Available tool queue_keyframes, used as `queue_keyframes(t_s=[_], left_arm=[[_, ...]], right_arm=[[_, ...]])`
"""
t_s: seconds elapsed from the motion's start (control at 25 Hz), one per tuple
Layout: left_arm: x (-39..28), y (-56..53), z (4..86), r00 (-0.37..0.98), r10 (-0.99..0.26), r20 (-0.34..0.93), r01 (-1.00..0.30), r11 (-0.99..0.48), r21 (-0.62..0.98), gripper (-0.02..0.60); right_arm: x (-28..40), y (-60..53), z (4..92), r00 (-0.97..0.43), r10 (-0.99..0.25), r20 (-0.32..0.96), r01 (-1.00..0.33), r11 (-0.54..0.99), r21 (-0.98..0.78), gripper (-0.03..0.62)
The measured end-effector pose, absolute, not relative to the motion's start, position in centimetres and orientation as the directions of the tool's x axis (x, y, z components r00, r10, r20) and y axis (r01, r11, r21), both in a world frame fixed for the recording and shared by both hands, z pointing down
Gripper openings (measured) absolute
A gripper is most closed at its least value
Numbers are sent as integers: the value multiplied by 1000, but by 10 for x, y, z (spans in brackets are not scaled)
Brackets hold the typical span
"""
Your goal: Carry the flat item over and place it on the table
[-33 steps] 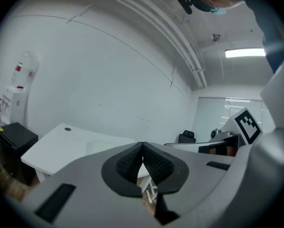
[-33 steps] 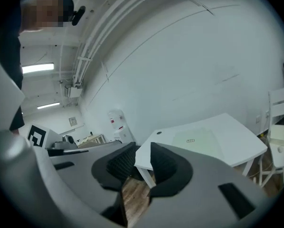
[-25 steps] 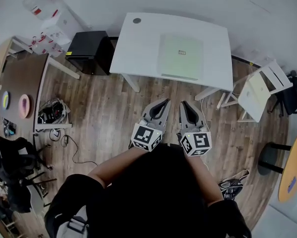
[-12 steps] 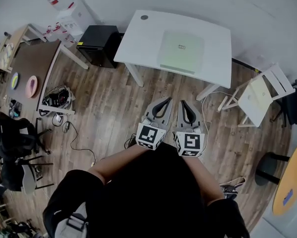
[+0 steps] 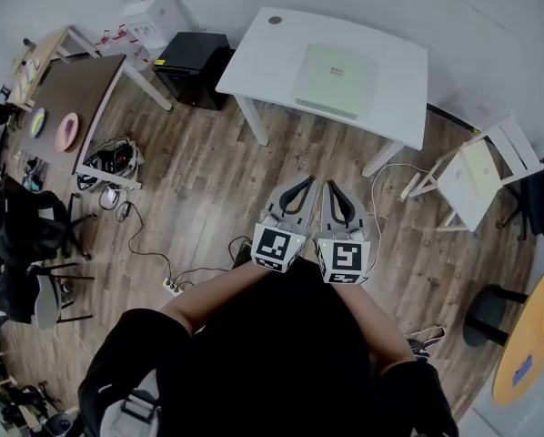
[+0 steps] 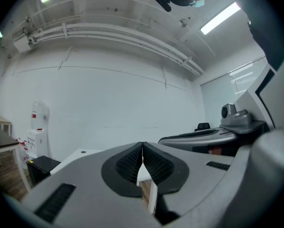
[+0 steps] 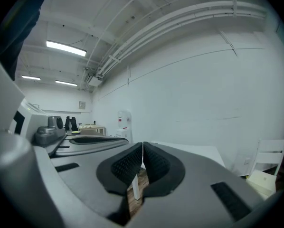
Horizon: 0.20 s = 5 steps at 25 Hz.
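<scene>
Right gripper (image 5: 330,186) farther from flat item (image 5: 336,80)

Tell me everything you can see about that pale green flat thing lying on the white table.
The flat item is a thin, pale green, roughly square slab with rounded corners and a small dark mark near its middle. Its surface looks smooth; what it is made of cannot be told. It lies flat on the white table, a little right of the tabletop's middle in the head view, near the edge closest to the person. Nothing rests on it and nothing else touches it.
</scene>
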<state>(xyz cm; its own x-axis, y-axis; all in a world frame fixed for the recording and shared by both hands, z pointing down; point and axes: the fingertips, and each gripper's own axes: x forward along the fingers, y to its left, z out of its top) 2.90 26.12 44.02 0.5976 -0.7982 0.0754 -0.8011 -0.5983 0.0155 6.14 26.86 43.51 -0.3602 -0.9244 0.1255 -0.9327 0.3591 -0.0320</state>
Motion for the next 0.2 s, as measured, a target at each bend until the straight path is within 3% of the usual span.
queue_keyframes(t_s=[0.2], left_arm=[[30, 291, 435, 584, -808, 76, -809, -587, -27, 14]], right_arm=[[58, 296, 431, -379, -920, 101, -925, 378, -27, 34]])
